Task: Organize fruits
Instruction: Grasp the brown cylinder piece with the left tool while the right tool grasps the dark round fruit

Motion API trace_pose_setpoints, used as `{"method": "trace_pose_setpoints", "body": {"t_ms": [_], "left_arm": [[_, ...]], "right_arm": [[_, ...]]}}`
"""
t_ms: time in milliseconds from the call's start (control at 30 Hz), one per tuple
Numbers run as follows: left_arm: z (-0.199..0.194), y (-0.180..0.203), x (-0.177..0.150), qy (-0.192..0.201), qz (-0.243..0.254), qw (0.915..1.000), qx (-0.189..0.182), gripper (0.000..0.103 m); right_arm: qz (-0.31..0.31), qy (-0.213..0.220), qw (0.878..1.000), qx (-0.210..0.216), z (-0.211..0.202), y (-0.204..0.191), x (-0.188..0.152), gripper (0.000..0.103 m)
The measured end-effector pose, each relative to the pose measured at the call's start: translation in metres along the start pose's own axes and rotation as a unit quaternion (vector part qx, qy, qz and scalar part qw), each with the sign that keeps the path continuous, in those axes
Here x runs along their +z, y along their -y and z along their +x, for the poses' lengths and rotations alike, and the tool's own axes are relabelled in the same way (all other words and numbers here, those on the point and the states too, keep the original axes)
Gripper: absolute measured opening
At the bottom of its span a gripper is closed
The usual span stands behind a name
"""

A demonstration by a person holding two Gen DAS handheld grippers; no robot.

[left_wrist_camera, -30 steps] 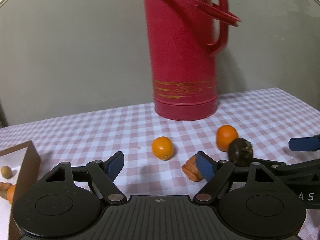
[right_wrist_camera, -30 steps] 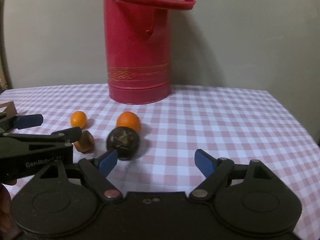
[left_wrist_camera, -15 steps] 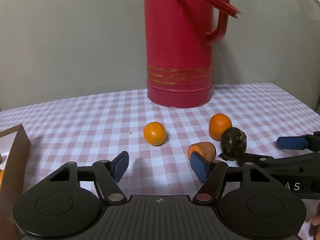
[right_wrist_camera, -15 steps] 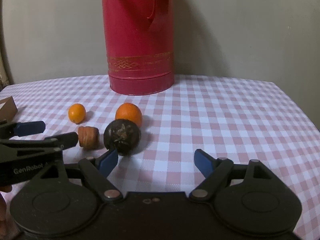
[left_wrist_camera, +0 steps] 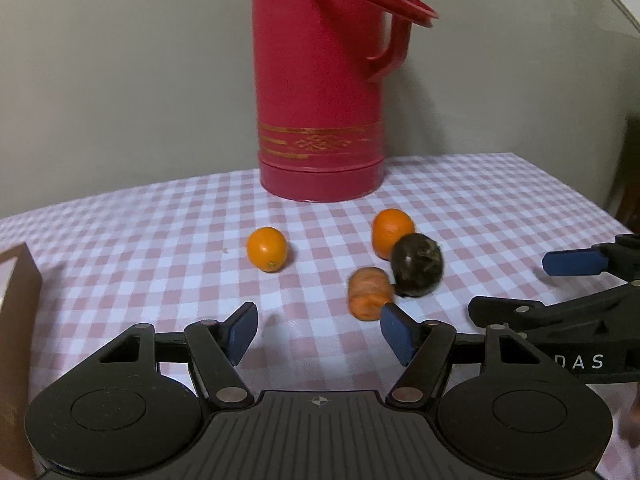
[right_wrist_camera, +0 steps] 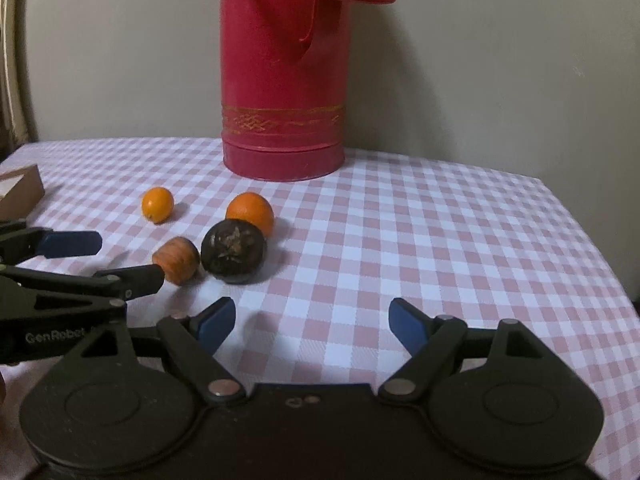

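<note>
Fruit: a small orange (left_wrist_camera: 267,249), a larger orange (left_wrist_camera: 391,229), a dark round fruit (left_wrist_camera: 417,264) and a ridged orange piece (left_wrist_camera: 369,292) are lying loose on the checked bench (right_wrist_camera: 440,240); the larger orange is being partly hidden by the dark fruit.
Left tool (left_wrist_camera: 316,330): is being held released, nothing between its pads.
Right tool (right_wrist_camera: 312,322): is being held released over bare cloth.
Flask (left_wrist_camera: 320,80): red, its top is being cut off.
Box (left_wrist_camera: 18,320): brown, only an edge is being shown; contents cannot be told.

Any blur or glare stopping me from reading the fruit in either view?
Left wrist view: dark fruit and carrot piece slightly smeared, no glare. Right wrist view: both sharper, soft shadows falling right, dim warm light, fisheye corners dark.
</note>
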State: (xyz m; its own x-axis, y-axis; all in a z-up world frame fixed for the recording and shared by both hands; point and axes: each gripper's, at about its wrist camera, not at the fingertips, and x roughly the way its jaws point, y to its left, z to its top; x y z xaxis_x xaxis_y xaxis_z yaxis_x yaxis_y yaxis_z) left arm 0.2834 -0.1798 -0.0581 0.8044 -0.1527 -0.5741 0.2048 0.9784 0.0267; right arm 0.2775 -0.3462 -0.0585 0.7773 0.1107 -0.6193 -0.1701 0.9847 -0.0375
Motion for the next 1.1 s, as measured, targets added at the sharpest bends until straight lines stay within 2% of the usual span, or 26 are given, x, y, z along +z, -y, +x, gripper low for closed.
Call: {"method": "trace_pose_setpoints", "body": {"t_ms": [133,233,267,333,467,833,900,967,1100], "left_arm": [[0.010,0.011,0.005,0.009,0.012,0.9999,0.001,0.068],[0.023,0.008,0.011,-0.003,0.006,1.0000,0.001,0.069],[0.025,0.007,0.012,-0.002,0.009,0.9999,0.013,0.068],[0.028,0.000,0.014,-0.002,0.007,0.9995,0.029,0.068],[0.033,-0.016,0.016,-0.006,-0.011,0.9994,0.033,0.068],[0.032,-0.030,0.017,-0.006,-0.009,0.9991,0.040,0.068],[0.032,-0.031,0.017,-0.004,-0.009,0.9991,0.042,0.065],[0.032,-0.031,0.018,-0.005,-0.010,0.9991,0.040,0.056],[0.030,-0.032,0.017,-0.001,-0.011,0.9991,0.040,0.055]], "right_arm": [[0.009,0.001,1.000,-0.015,-0.005,0.006,0.000,0.076],[0.023,-0.001,1.000,-0.004,-0.001,0.009,-0.001,0.077],[0.022,-0.001,1.000,-0.002,0.001,0.008,-0.001,0.077],[0.019,0.000,1.000,0.003,0.003,0.003,0.000,0.077],[0.012,0.006,1.000,0.014,0.009,-0.009,0.002,0.077],[-0.018,0.005,1.000,0.019,0.031,-0.038,0.016,0.075],[-0.027,0.007,1.000,0.013,0.033,-0.042,0.017,0.075],[-0.034,0.007,0.999,0.012,0.035,-0.046,0.019,0.074],[-0.049,0.011,0.999,0.014,0.038,-0.050,0.020,0.065]]}}
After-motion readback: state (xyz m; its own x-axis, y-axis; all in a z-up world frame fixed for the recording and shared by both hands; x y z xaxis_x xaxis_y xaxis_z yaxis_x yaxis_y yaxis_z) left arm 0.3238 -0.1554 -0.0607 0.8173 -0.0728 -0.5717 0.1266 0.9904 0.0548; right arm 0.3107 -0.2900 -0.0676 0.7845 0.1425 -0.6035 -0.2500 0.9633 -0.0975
